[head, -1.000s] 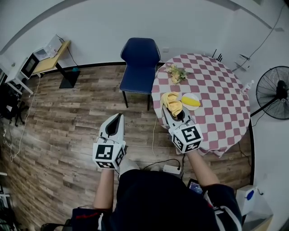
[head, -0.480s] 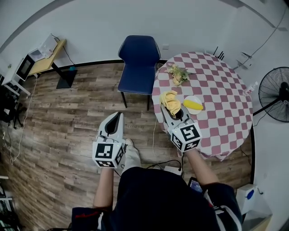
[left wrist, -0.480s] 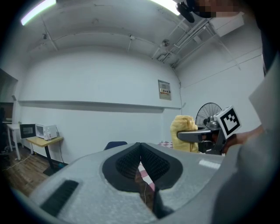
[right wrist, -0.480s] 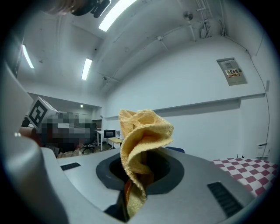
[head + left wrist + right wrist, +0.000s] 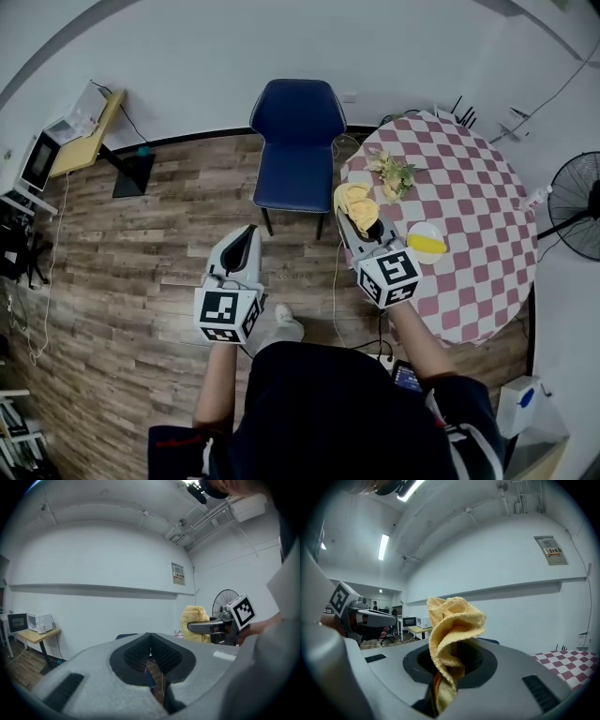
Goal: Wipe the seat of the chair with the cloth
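Risk: cloth (image 5: 353, 201) clamped bunched in right gripper (image 5: 364, 228) may touch chair seat (image 5: 292, 178) only lightly or slip out; left gripper (image 5: 247, 235) jaws together, empty.

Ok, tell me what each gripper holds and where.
Right gripper: yellow cloth, pinched at its bunched lower end, the rest fanning up above the jaws. Left gripper: shut, nothing held.

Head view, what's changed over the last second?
The person has stepped toward the blue chair, carrying both grippers along. The right gripper, with the yellow cloth clamped in it, has left the checkered table and is now by the chair's seat. Unchanged: the grip on the cloth, the left gripper shut and empty, the plate on the table.
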Action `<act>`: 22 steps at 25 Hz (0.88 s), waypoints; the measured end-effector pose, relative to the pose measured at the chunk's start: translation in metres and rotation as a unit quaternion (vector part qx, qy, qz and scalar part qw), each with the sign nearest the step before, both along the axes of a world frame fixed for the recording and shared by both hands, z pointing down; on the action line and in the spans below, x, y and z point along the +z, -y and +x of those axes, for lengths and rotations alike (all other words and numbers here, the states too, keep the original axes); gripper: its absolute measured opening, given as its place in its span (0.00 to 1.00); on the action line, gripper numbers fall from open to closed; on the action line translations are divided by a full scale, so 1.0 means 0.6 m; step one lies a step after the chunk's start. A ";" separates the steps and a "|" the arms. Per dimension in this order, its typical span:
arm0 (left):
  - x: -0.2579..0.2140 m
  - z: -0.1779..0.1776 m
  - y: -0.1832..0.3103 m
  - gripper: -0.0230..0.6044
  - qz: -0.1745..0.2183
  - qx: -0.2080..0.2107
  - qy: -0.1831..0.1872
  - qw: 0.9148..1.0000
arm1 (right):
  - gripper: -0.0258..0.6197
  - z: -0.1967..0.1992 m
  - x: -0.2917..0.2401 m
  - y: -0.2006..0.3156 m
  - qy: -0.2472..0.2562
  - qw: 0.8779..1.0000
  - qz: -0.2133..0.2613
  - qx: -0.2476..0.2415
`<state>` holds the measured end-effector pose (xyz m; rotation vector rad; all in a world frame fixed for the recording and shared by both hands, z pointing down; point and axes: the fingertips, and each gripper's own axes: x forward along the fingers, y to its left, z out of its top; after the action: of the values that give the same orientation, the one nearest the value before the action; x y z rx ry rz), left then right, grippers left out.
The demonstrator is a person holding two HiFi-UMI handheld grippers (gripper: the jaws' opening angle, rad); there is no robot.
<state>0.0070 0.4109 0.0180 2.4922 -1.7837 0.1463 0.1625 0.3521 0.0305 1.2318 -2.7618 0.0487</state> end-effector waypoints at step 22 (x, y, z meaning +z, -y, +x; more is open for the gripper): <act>0.027 -0.196 0.240 0.06 -0.024 0.042 0.002 0.999 | 0.12 -0.193 0.016 0.218 -0.010 0.999 -0.027 0.030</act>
<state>-0.1104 0.2666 0.0341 2.5363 -1.6571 0.1958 0.0466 0.2215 0.0400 1.2949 -2.6874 0.1158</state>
